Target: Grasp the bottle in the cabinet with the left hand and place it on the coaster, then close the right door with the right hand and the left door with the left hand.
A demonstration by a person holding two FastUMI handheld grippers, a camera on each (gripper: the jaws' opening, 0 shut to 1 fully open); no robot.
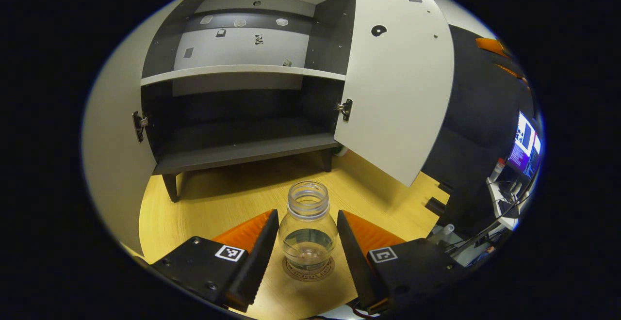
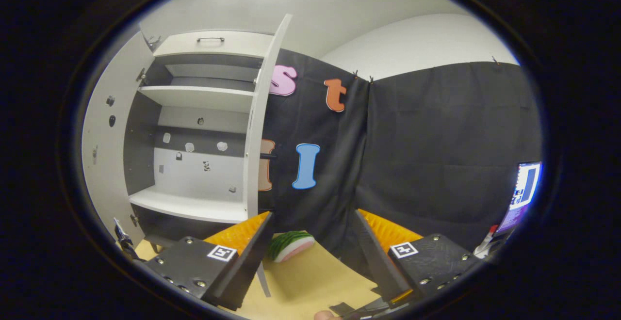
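Note:
A clear, capless bottle (image 1: 308, 232) stands upright on a round brown coaster (image 1: 291, 272) on the wooden tabletop. My left gripper (image 1: 307, 213) is open, with a finger on each side of the bottle and a thin gap to it. Behind stands the cabinet (image 1: 242, 151) with its lower shelf bare and both doors swung out: the right door (image 1: 398, 82) and the left door (image 1: 114, 131). In the right gripper view, my right gripper (image 2: 313, 218) is open and holds nothing. It sits near the edge of the right door (image 2: 261, 131), and the left door (image 2: 104, 165) is at the far side.
A toy watermelon slice (image 2: 291, 245) lies on the table just past my right gripper's fingers, by the foot of the right door. A lit monitor (image 1: 526, 145) and desk clutter sit far right. The cabinet's upper shelf (image 1: 242, 72) is bare.

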